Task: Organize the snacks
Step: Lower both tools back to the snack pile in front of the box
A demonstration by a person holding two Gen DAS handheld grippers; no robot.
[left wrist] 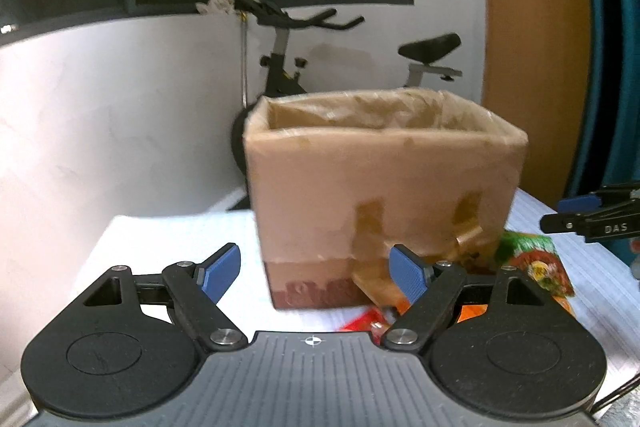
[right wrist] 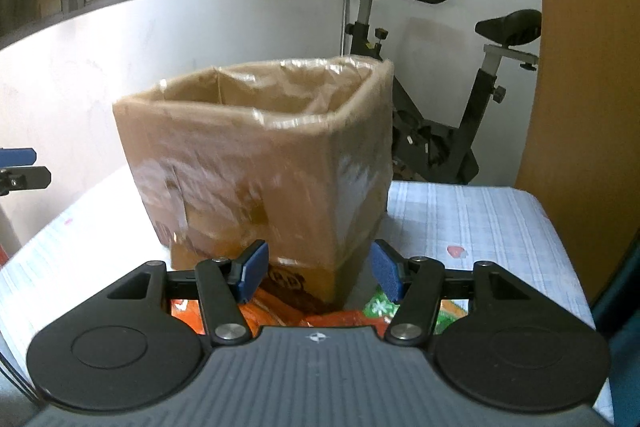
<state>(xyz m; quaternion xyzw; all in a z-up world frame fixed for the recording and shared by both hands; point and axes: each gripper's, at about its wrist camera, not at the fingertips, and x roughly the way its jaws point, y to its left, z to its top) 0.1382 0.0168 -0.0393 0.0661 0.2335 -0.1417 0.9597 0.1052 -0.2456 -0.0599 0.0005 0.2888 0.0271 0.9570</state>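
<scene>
A tall open cardboard box (left wrist: 380, 179) wrapped in tape stands on the table; it also shows in the right wrist view (right wrist: 260, 163). Snack packets lie at its base: a green and red one (left wrist: 536, 267), a red one (left wrist: 360, 319), and orange and green ones (right wrist: 376, 307) under my right gripper. My left gripper (left wrist: 316, 273) is open and empty, in front of the box's lower left. My right gripper (right wrist: 316, 271) is open and empty, in front of the box's near corner, above the packets. The right gripper's fingers (left wrist: 592, 215) show at the left wrist view's right edge.
The table (right wrist: 480, 219) has a pale checked cloth. An exercise bike (right wrist: 440, 107) stands behind it by a white wall. A wooden panel (right wrist: 580, 67) rises at the right. The table's right edge (right wrist: 560, 247) is close to my right gripper.
</scene>
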